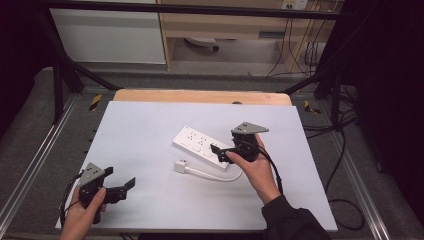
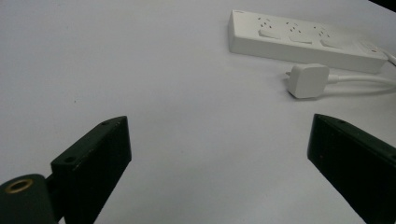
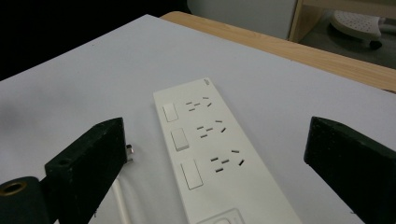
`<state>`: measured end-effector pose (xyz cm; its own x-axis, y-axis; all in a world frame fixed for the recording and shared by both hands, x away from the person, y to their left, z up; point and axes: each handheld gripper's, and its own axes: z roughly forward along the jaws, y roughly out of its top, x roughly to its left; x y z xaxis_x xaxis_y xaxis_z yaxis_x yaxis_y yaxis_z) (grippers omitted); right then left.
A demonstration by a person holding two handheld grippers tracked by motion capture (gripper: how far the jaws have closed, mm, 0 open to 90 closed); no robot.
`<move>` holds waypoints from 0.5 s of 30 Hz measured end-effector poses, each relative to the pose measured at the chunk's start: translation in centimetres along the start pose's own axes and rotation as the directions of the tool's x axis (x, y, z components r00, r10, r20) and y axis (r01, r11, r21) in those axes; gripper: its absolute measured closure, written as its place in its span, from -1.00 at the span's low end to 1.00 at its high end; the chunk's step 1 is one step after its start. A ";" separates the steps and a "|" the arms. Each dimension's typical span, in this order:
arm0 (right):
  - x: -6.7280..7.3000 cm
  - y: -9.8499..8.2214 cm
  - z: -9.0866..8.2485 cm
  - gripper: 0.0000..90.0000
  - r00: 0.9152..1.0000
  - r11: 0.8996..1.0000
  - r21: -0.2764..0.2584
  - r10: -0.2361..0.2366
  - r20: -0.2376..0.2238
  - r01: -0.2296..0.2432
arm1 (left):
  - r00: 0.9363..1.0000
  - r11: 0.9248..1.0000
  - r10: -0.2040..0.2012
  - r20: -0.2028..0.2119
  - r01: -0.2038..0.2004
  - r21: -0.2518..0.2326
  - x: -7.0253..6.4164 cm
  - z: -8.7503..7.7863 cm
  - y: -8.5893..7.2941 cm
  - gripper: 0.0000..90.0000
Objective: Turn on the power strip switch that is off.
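Note:
A white power strip with three sockets and three switches lies slantwise at the middle of the white table top. Its white plug rests unplugged just in front of it, with the cable curving back to the strip's near end. My right gripper hovers open over that near end, and its own view has the strip between the spread jaws of the right gripper. My left gripper is open near the front left, empty, facing the strip and plug.
The wooden table edge shows beyond the white top. A black metal frame surrounds the table. Loose cables trail on the floor at the right. A wooden cabinet stands at the back.

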<state>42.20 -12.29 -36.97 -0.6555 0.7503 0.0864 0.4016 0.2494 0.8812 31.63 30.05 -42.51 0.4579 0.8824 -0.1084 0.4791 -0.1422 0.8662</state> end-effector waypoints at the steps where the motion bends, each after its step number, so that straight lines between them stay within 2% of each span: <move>1: 0.0 0.0 0.1 -0.86 1.000 1.000 0.000 0.002 -0.002 -0.002 | 1.000 1.000 0.001 -0.005 -0.001 -0.004 0.0 0.0 0.0 -0.86; 15: 0.0 0.0 1.3 -0.81 1.000 1.000 -0.004 0.026 -0.012 -0.027 | 1.000 1.000 -0.007 -0.008 0.007 -0.005 0.1 -0.1 0.0 -0.86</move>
<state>43.07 -11.48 -37.60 -0.6524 0.7490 0.1154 0.4163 0.2270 0.8804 31.64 30.16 -42.46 0.4491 0.8867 -0.1104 0.4780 -0.1341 0.8681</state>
